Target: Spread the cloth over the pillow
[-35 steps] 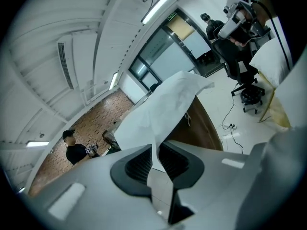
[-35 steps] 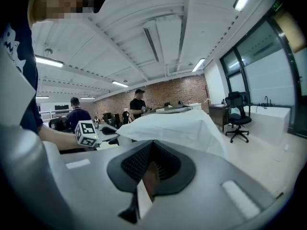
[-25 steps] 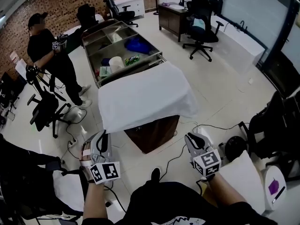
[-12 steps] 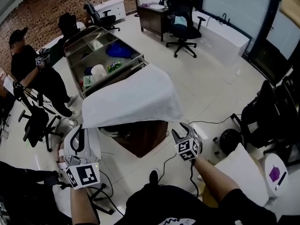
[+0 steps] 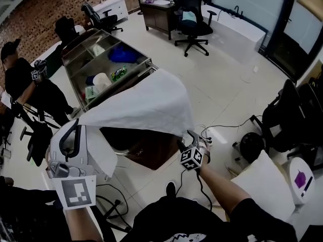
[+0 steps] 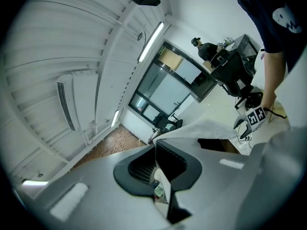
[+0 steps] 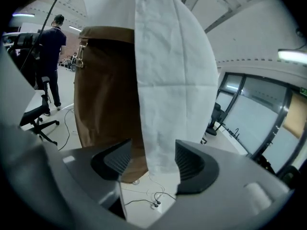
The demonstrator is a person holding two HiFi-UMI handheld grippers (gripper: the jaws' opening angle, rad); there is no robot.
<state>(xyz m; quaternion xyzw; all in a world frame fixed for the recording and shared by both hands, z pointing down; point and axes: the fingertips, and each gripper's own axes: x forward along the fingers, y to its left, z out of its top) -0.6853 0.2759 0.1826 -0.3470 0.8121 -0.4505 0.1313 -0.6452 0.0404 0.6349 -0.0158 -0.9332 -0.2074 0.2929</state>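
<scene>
Cloth (image 5: 144, 102) corner clamped between left gripper (image 6: 156, 170) jaws

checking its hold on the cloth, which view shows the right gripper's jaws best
The right gripper view: the right gripper has just been opening, its jaws apart with the cloth hanging between them. The head view shows mostly its marker cube; the left gripper view shows it tiny.

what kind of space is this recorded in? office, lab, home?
Probably an open office used as a lab: a swivel chair and a desk on a tiled floor, a brick wall, and a compartmented metal tray of props, with cables trailing nearby.
</scene>
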